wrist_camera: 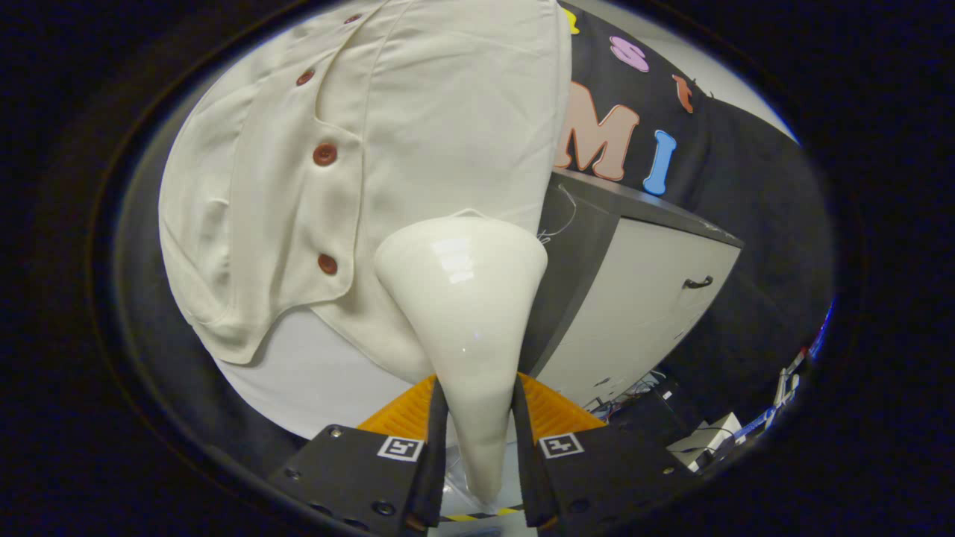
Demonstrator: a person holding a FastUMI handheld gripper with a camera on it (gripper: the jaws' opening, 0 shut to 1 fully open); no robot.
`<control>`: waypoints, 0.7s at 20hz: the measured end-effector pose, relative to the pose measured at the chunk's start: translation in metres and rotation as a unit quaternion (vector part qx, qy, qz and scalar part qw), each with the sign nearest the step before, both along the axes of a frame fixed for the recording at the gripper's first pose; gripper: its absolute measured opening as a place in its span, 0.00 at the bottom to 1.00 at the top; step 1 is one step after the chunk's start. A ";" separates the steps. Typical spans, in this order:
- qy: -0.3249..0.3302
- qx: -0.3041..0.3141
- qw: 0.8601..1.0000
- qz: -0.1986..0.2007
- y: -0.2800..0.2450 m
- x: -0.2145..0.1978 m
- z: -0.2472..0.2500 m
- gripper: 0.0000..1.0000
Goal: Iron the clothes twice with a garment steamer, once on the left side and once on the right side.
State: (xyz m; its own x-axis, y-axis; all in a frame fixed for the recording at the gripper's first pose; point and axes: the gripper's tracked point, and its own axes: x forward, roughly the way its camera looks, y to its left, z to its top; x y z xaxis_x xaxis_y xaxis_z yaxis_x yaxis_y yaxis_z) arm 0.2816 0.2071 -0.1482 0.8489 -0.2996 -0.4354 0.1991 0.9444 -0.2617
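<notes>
From my seat, the steamer head (462, 298) hides part of the shirt (418, 134) hem behind it, and its handle end drops from sight between the gripper (477, 436) fingers. I cannot make out the clutter beside the cabinet (642, 298).

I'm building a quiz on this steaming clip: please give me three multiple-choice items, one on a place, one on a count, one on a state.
1. Where is the steamer head?
A. between the fingers, against the garment
B. on the cabinet
C. on the floor

2. How many reddish buttons show on the cream garment?
A. one
B. four
C. nine

3. What is the gripper doing?
A. open, holding nothing
B. shut on the steamer's handle
C. shut on a sleeve

Key: 1 A, its wide end meets the cloth; 2 B, four along the placket; 3 B, both fingers press the handle.
</notes>
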 end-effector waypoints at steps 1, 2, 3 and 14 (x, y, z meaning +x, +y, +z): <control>0.005 0.003 1.000 -0.004 0.000 -0.001 -0.006 0.42; 0.010 0.003 1.000 -0.007 -0.001 -0.003 -0.012 0.42; 0.020 0.002 1.000 -0.007 -0.003 -0.006 -0.019 0.42; 0.069 0.008 0.998 0.010 -0.003 -0.081 -0.061 0.43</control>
State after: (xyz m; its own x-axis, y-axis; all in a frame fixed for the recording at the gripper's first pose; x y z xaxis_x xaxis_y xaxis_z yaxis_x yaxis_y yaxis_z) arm 0.2006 0.2037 -0.2091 0.7862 -0.2756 -0.5532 0.1431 0.9519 -0.2709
